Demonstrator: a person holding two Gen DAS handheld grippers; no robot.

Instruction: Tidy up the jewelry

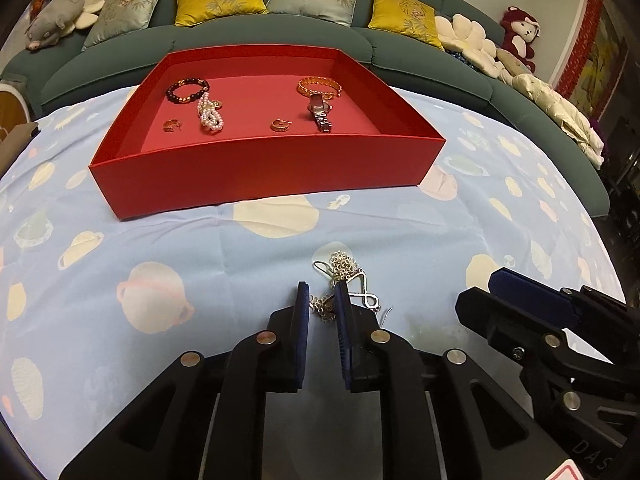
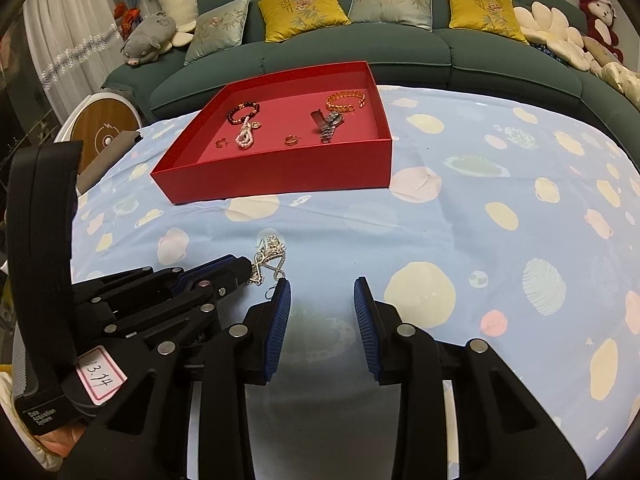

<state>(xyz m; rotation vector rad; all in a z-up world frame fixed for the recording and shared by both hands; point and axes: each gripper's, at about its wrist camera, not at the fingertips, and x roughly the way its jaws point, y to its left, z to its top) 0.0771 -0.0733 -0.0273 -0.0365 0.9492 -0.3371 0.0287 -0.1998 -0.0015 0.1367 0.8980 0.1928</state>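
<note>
Silver jewelry tangle (image 1: pixel 345 280): on blue patterned cloth (image 1: pixel 200 256), lower centre of left wrist view, partly between left tongs (image 1: pixel 323 294). Pads narrowly apart, straddling chain end; firm grip cannot be told.

Right tongs (image 2: pixel 322 284): parted wide, nothing between, lower centre of right wrist view; tangle just left of their left pad.

Red tray (image 1: pixel 264 176): upper centre, well apart from tongs. Holds dark bead bracelet (image 1: pixel 187 90), pearl strand (image 1: pixel 210 114), gold chain bracelet (image 1: pixel 319 86), watch (image 1: pixel 320 112), two gold earrings (image 1: pixel 172 125).
</note>
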